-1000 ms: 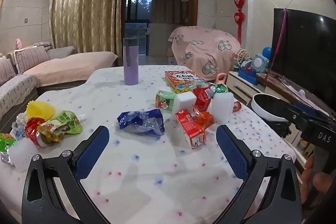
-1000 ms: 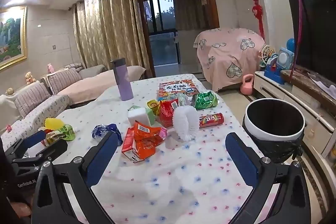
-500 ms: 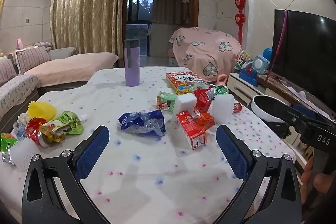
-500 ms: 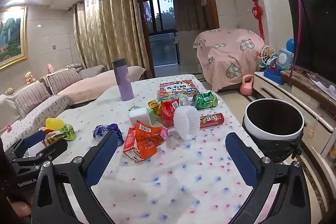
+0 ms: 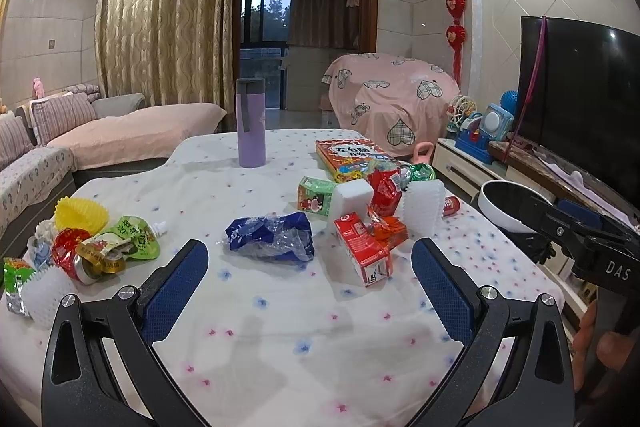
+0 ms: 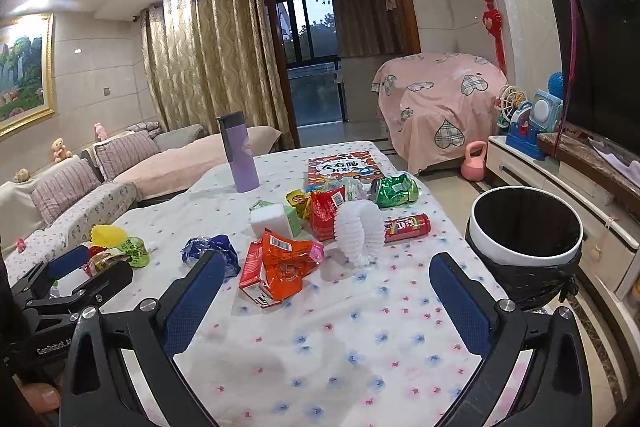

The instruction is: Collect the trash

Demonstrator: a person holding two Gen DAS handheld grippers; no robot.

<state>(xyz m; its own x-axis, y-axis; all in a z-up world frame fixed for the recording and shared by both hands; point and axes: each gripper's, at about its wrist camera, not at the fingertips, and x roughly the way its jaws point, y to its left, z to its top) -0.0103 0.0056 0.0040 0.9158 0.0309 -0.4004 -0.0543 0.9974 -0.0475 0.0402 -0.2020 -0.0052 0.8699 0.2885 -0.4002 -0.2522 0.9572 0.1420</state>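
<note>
Trash lies scattered on a table with a white flowered cloth [image 5: 280,327]. A crumpled blue wrapper [image 5: 270,237] sits just ahead of my open left gripper [image 5: 310,267]. A red carton [image 5: 362,253], orange wrapper [image 6: 286,265], white foam net [image 6: 358,231], white block [image 6: 270,221] and small red can [image 6: 406,227] cluster mid-table. Another pile with a yellow cup [image 5: 80,213] and green pouch [image 5: 134,237] lies at the left edge. My right gripper [image 6: 326,277] is open above the cloth, nothing between its fingers. A white-rimmed bin [image 6: 526,231] with a black bag stands right of the table.
A purple flask [image 5: 251,123] and a red picture book [image 5: 346,153] stand at the table's far side. A sofa [image 5: 120,131] lies to the left; a TV [image 5: 580,95] and low cabinet with toys to the right. A covered pink chair [image 5: 392,95] is behind.
Both views have shifted only slightly; the trash sits a touch lower and closer in frame. Neither gripper has opened, shut or taken anything.
</note>
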